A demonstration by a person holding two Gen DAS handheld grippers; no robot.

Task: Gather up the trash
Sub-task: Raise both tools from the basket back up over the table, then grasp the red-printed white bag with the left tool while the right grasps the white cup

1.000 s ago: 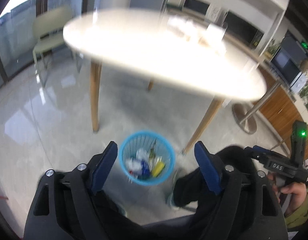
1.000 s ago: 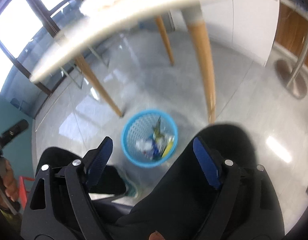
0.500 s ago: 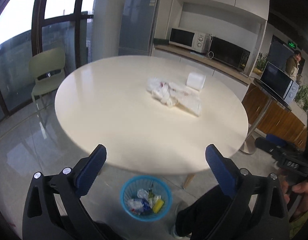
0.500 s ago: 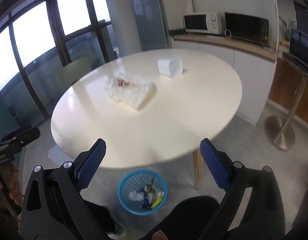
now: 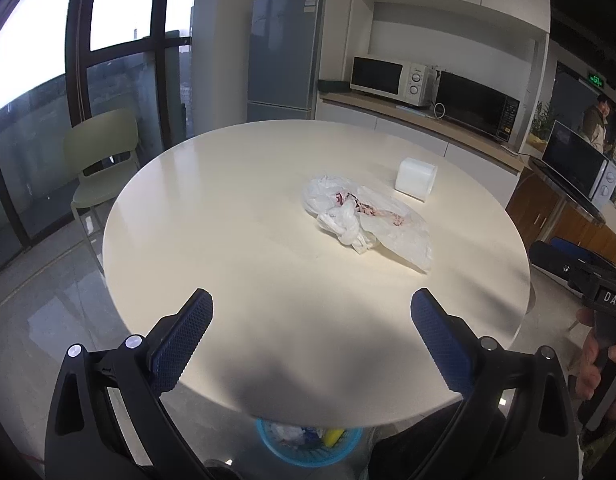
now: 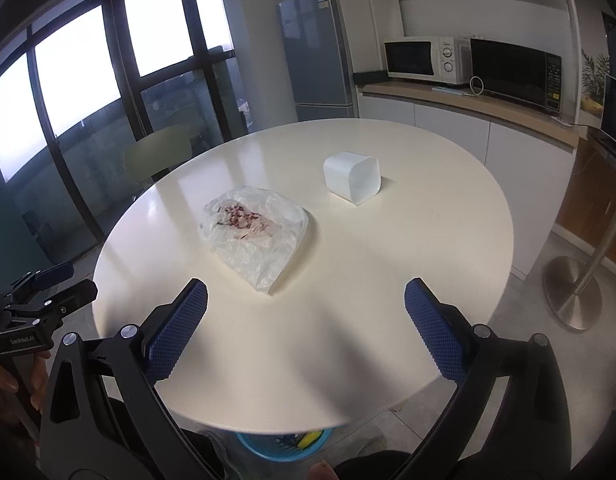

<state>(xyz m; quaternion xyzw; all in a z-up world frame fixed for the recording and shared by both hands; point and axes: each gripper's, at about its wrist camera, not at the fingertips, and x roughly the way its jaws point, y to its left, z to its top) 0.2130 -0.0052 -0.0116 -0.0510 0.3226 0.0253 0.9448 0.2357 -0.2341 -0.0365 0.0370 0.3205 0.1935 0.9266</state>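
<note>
A crumpled clear plastic bag with red stains lies on the round cream table, right of centre. It also shows in the right wrist view. A white square container stands behind it, also in the right wrist view. A blue wastebasket with trash sits on the floor under the table's near edge, partly hidden; its rim shows in the right wrist view. My left gripper is open and empty above the near table edge. My right gripper is open and empty, short of the bag.
A pale green chair stands at the table's far left by the windows. A fridge and a counter with microwaves are behind. A metal pole base stands on the floor at the right.
Both grippers rose from looking down at the wastebasket under the table to looking across the tabletop. The bag and container came into view; the basket slipped mostly under the table edge.
</note>
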